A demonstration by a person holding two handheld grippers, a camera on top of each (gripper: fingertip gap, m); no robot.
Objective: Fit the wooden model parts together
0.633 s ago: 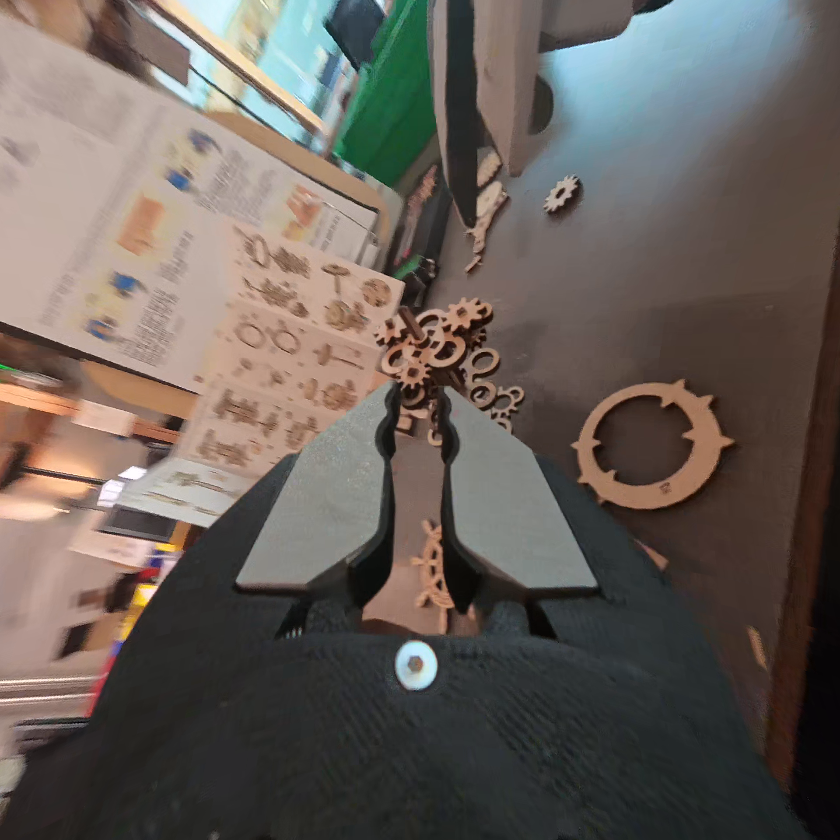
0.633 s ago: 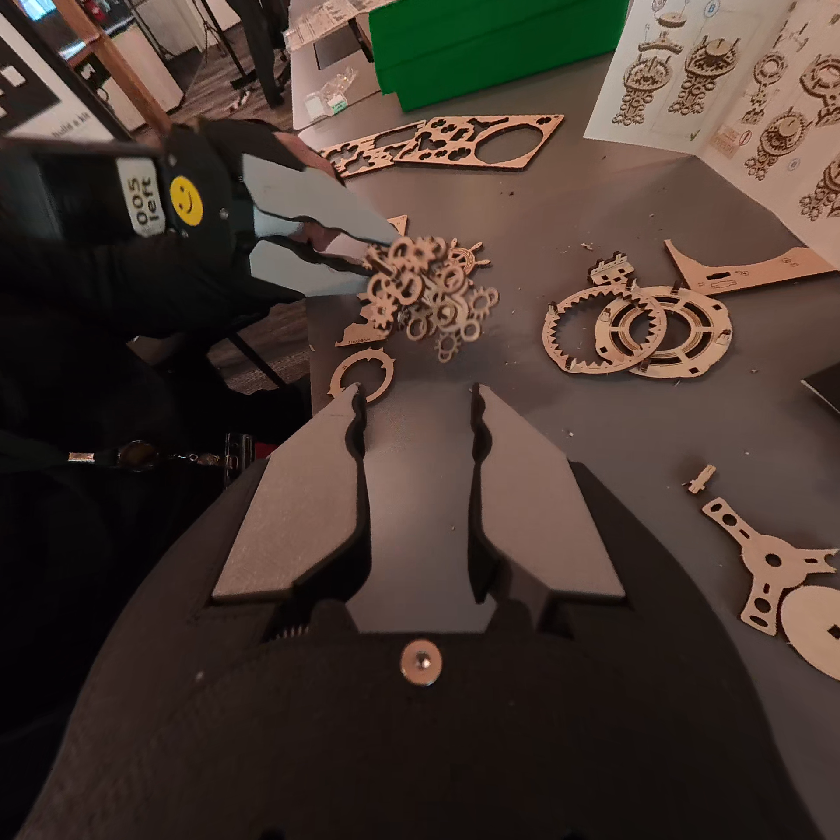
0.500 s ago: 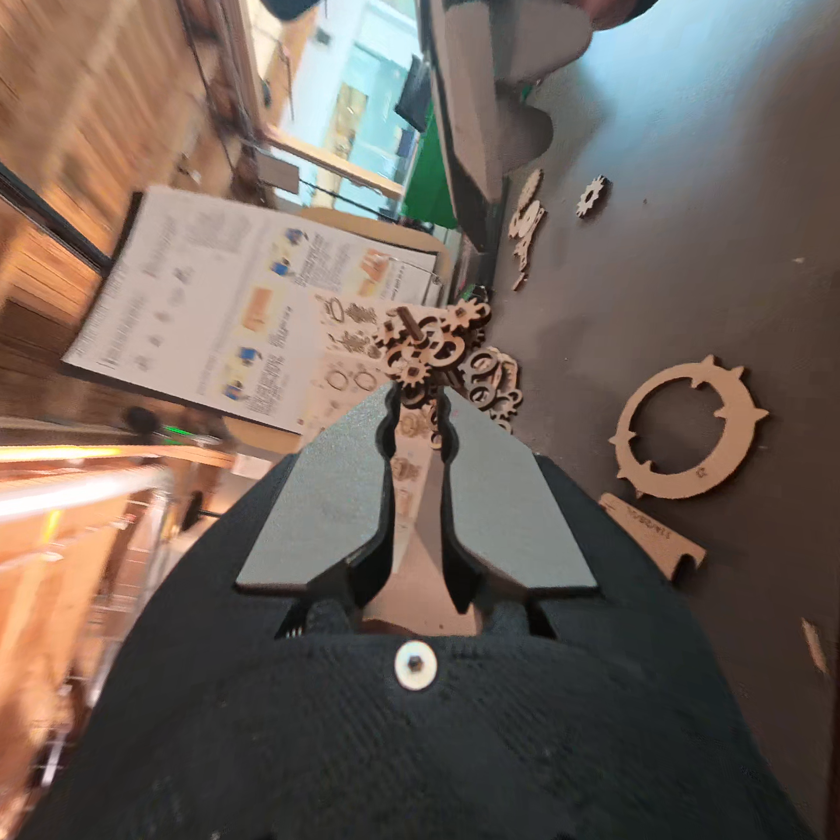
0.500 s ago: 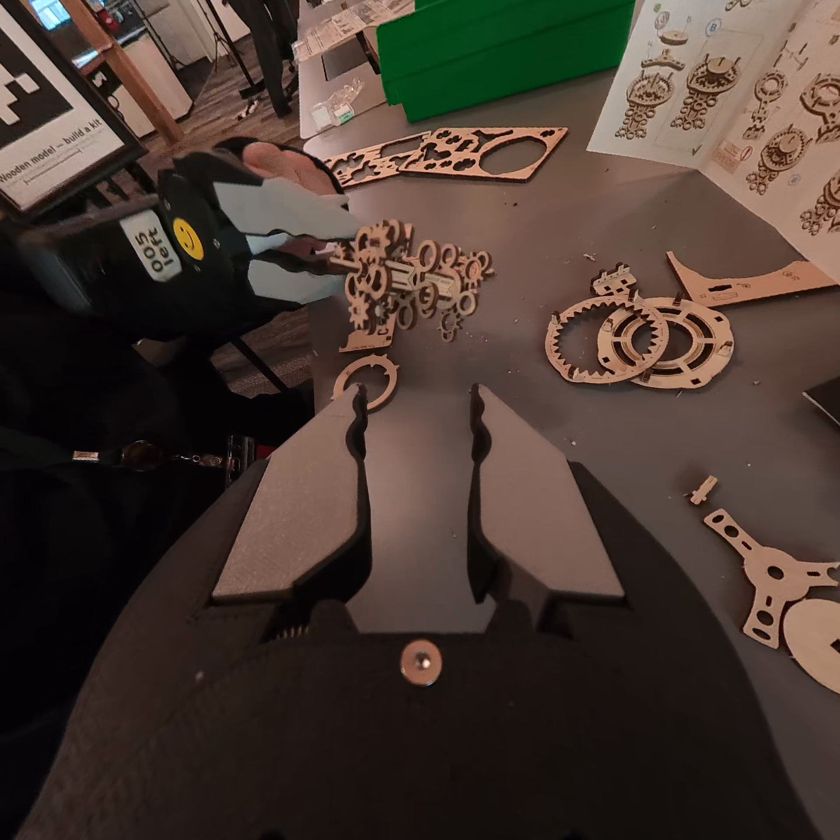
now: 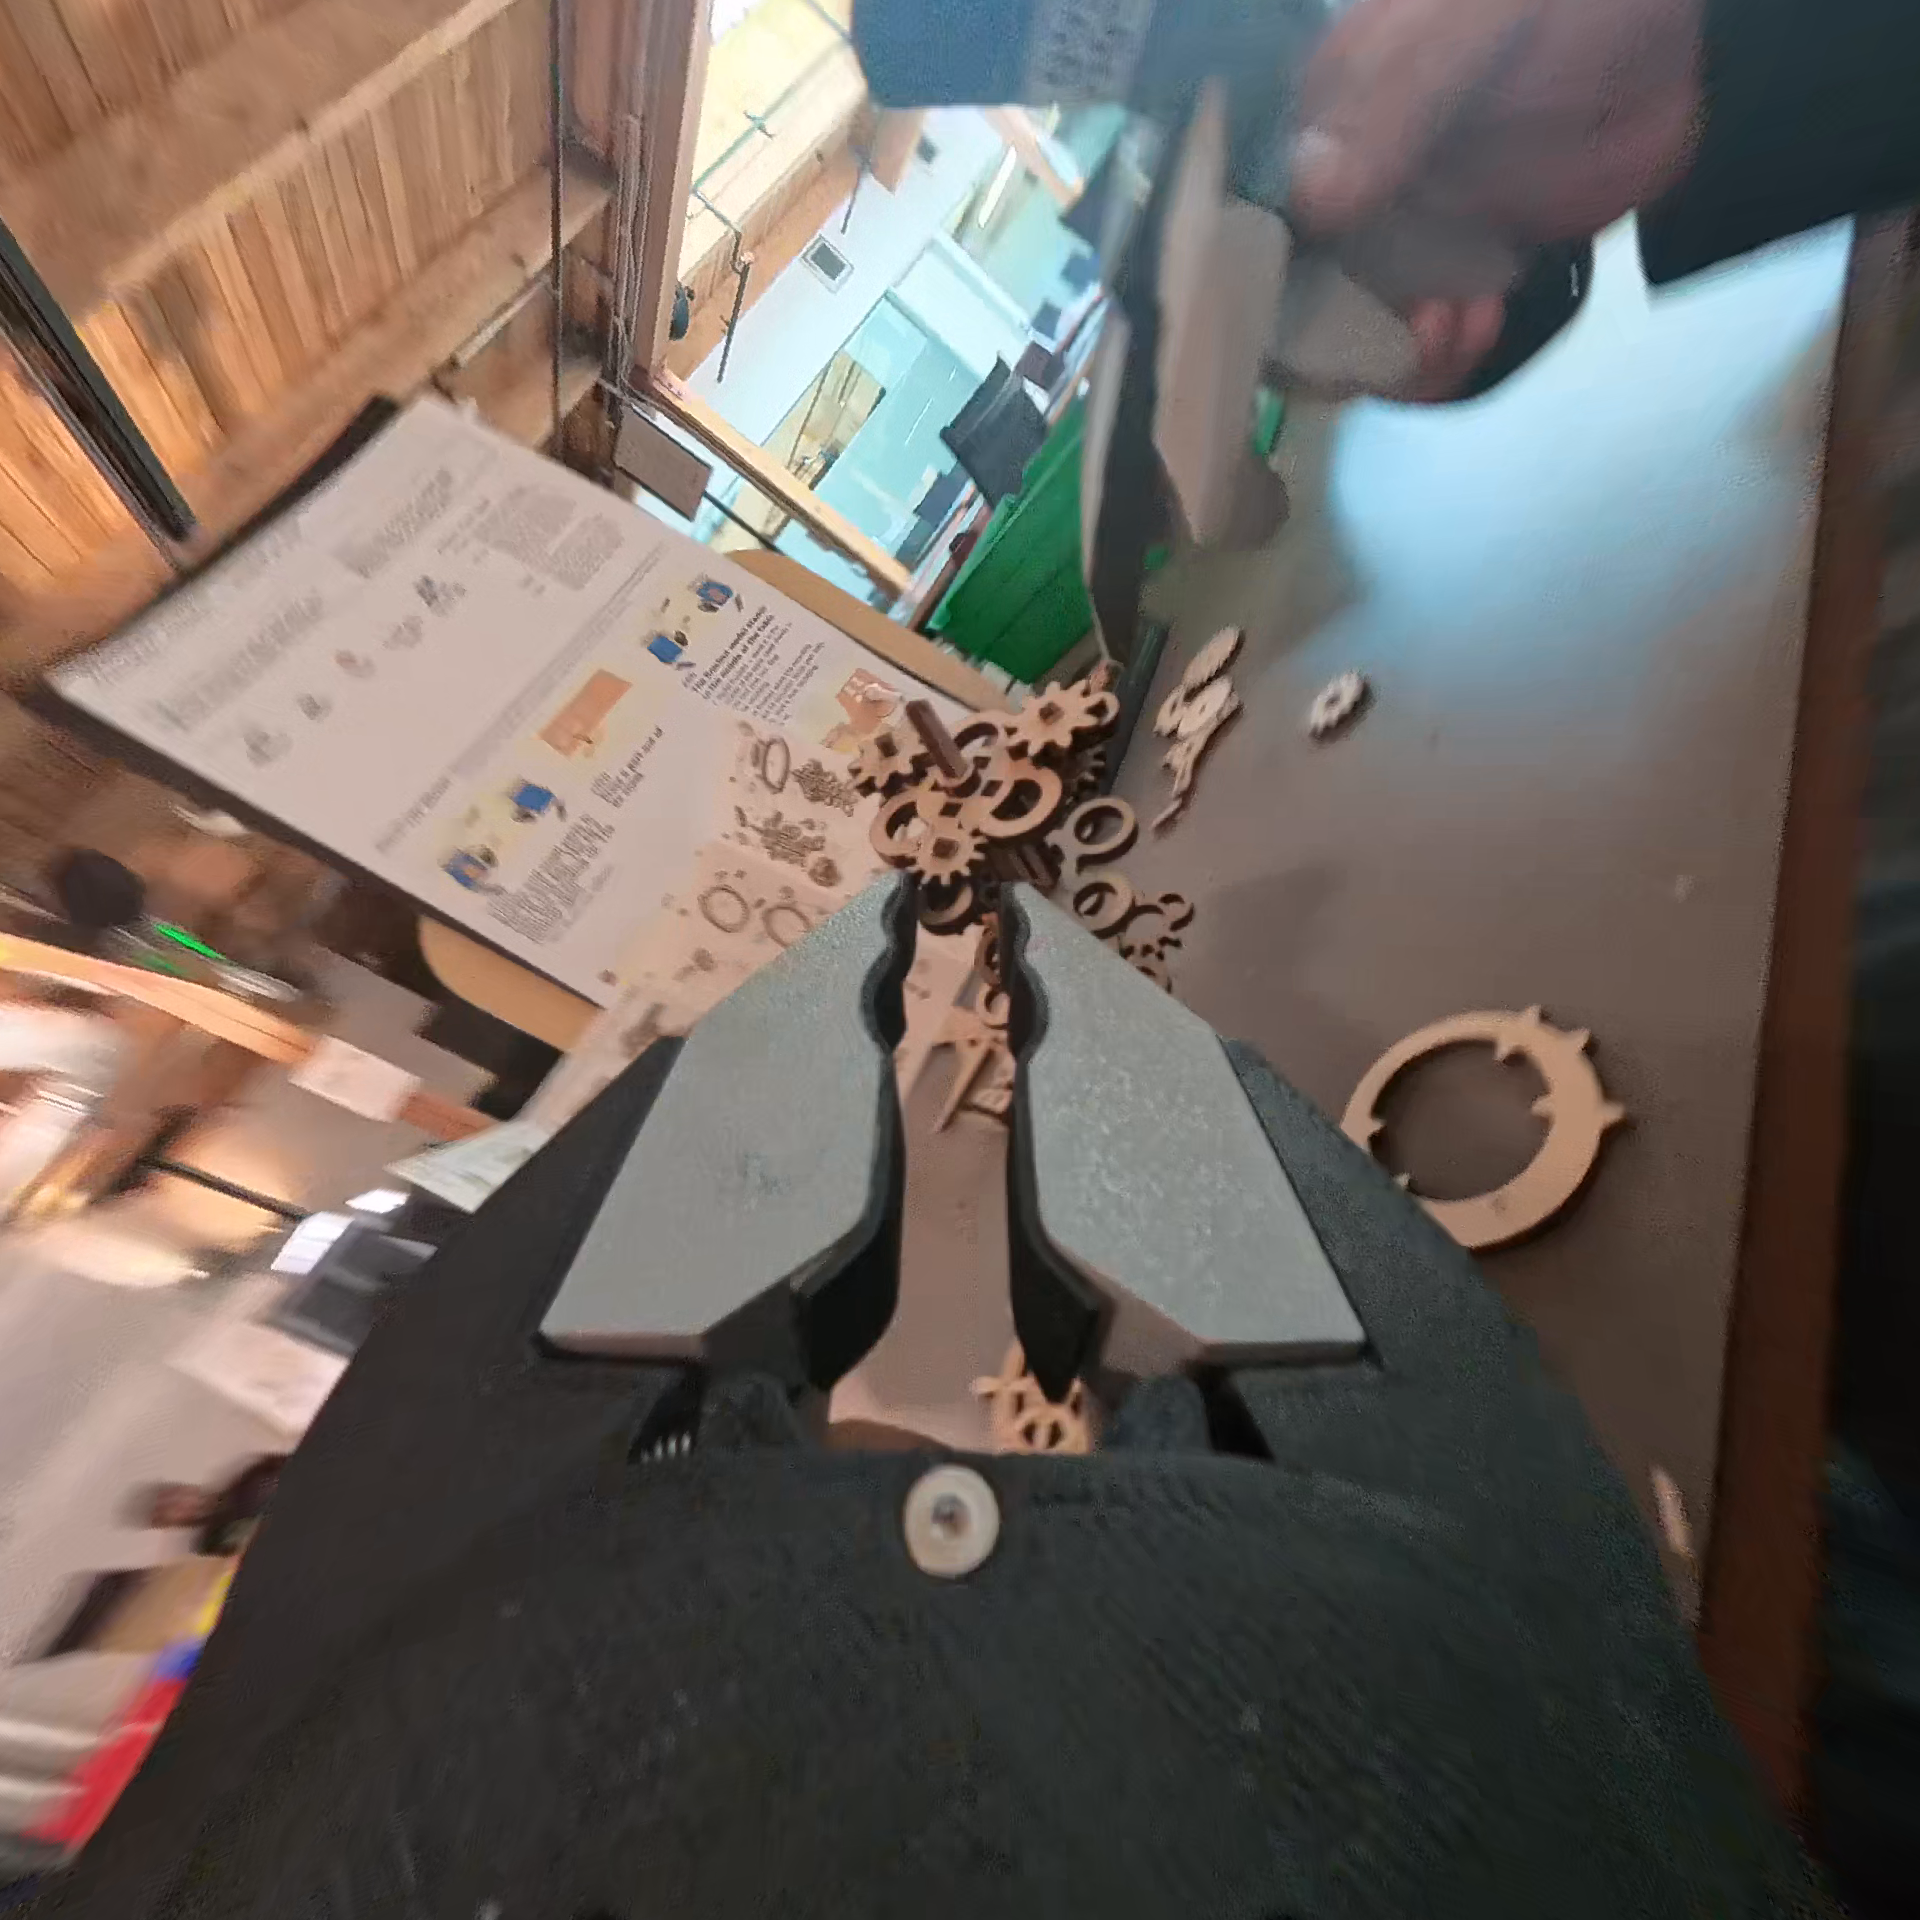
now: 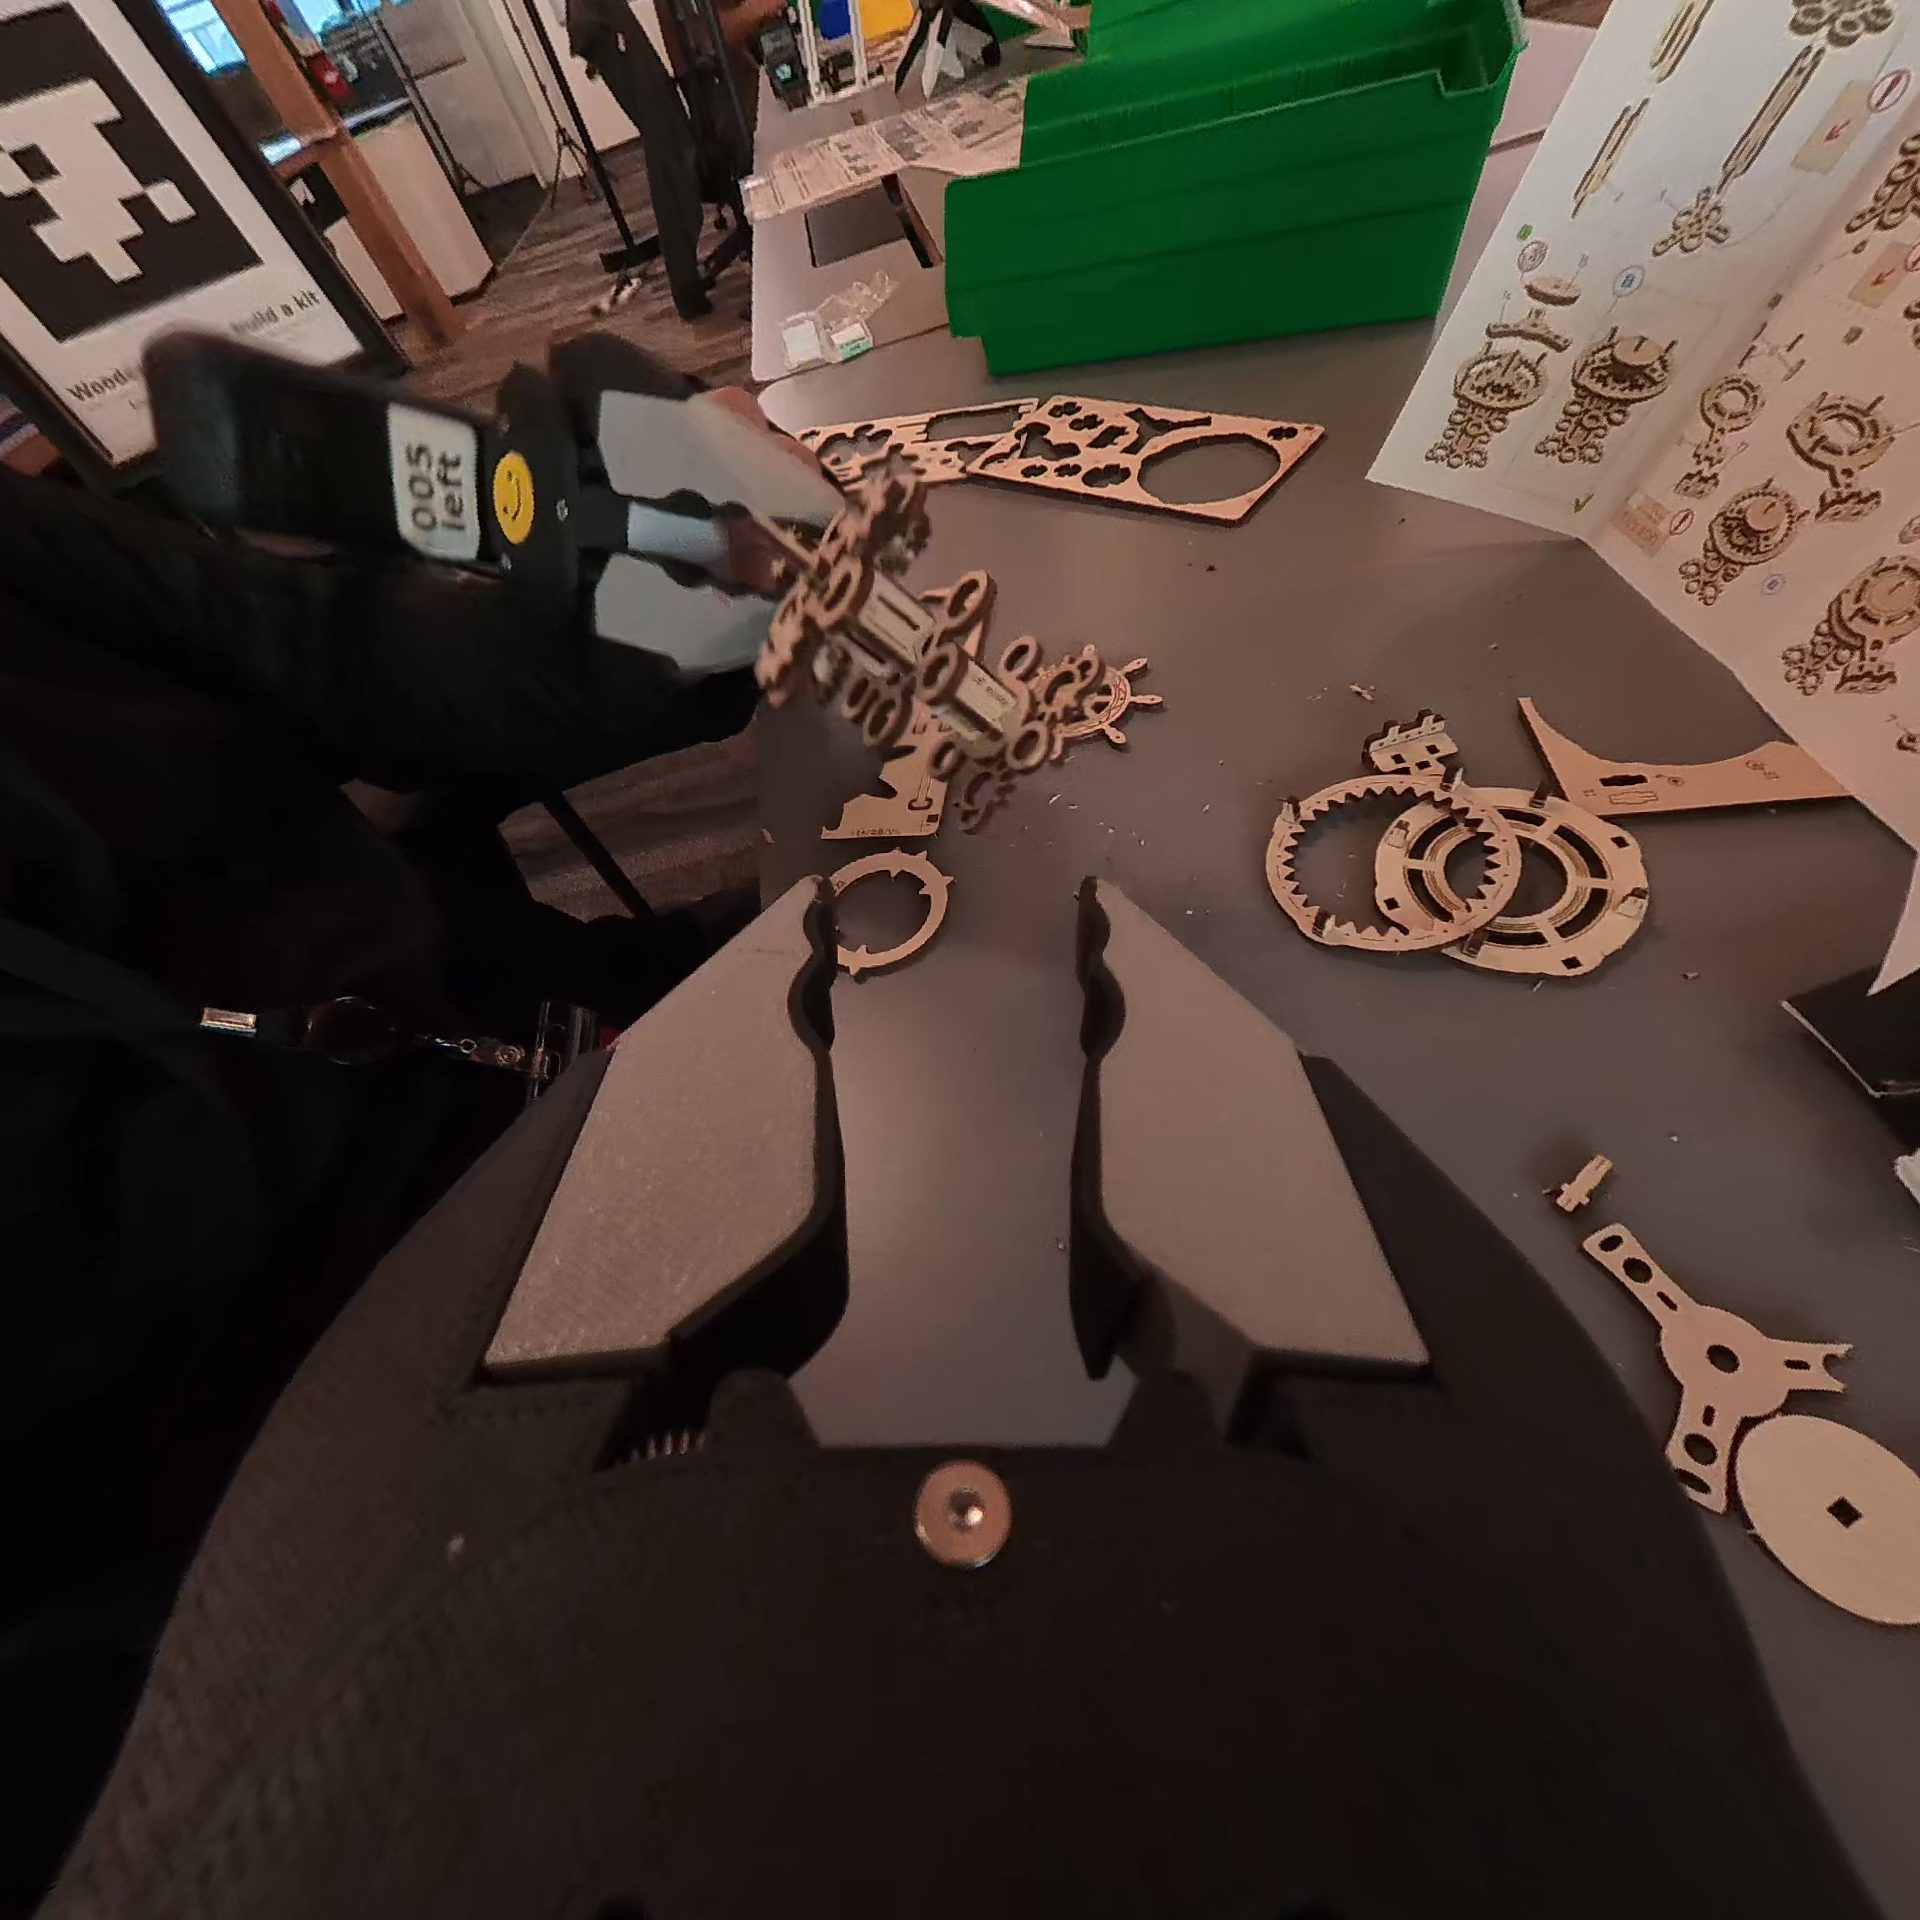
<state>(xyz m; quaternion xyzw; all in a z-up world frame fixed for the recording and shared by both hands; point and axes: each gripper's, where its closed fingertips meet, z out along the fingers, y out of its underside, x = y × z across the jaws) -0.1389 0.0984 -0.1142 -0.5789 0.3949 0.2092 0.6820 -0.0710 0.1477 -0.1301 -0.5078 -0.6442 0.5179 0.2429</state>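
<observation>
Wooden gears and rings made up one clustered gear assembly (image 6: 883, 644), clamped in the jaws of the left gripper (image 5: 956, 914) and held above the grey table (image 6: 1195, 644). In the right wrist view it sat at eleven o'clock from the right gripper (image 6: 951, 894), whose jaws stood apart and empty. On the table lay one small spiked ring (image 6: 891, 912) at twelve o'clock, two overlapping toothed rings (image 6: 1455, 862) at two o'clock, one three-armed plate (image 6: 1714, 1361) and one disc (image 6: 1839, 1527) at four o'clock. One green bin (image 6: 1226, 177) stood beyond.
</observation>
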